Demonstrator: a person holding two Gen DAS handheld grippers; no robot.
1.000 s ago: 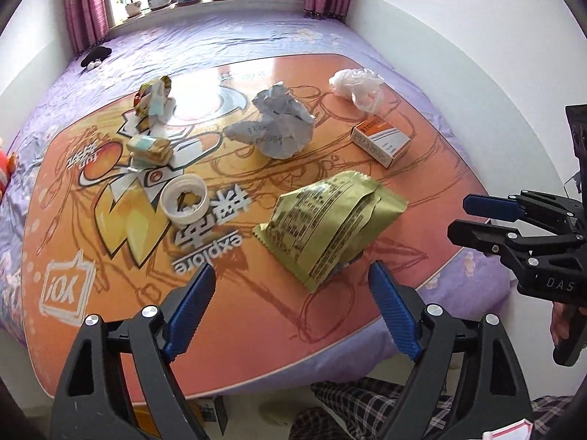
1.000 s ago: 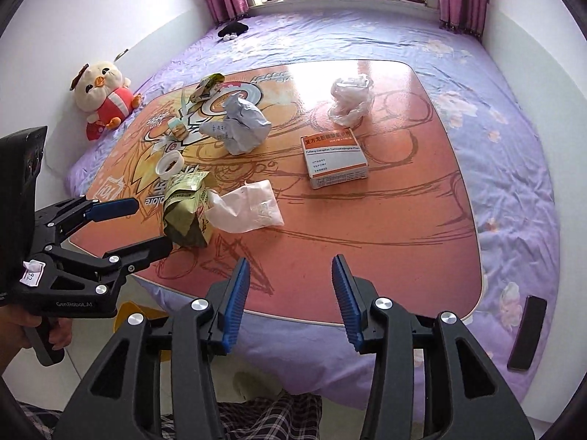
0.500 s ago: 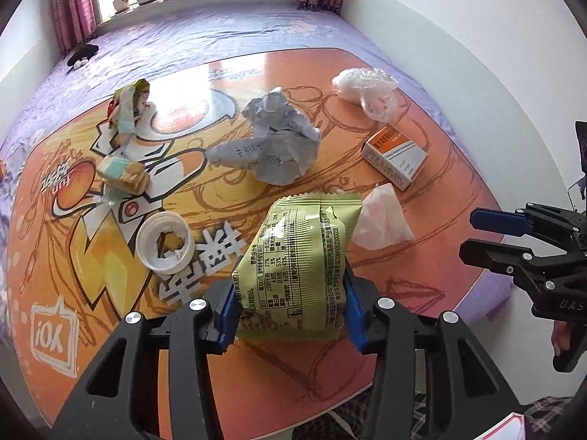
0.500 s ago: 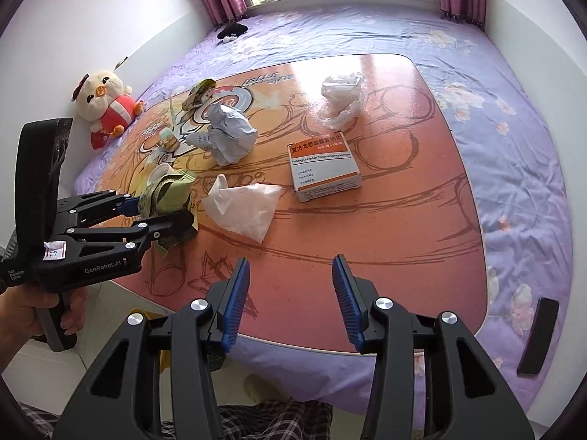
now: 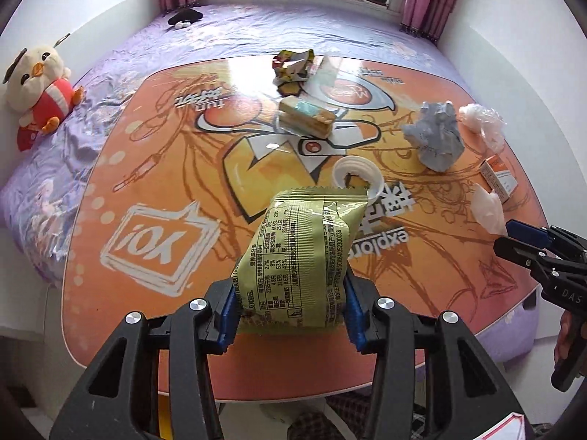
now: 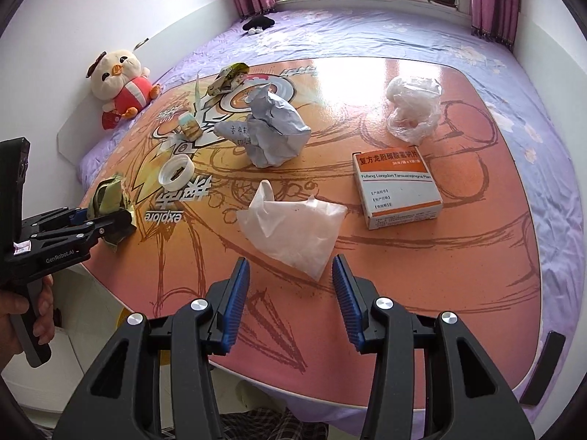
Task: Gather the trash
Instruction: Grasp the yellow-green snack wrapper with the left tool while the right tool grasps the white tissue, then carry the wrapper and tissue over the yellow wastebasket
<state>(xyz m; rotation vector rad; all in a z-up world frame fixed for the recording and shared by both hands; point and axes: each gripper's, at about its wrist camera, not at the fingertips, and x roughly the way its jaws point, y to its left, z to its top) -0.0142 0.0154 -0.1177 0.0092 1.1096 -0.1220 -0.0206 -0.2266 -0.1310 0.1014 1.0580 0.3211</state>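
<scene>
The green snack bag (image 5: 293, 256) is clamped at its lower end by the left gripper (image 5: 290, 311) above the table (image 5: 146, 168), and should be carried off level while the right gripper (image 6: 291, 300), jaws apart, is lowered onto the white tissue (image 6: 293, 231).
</scene>
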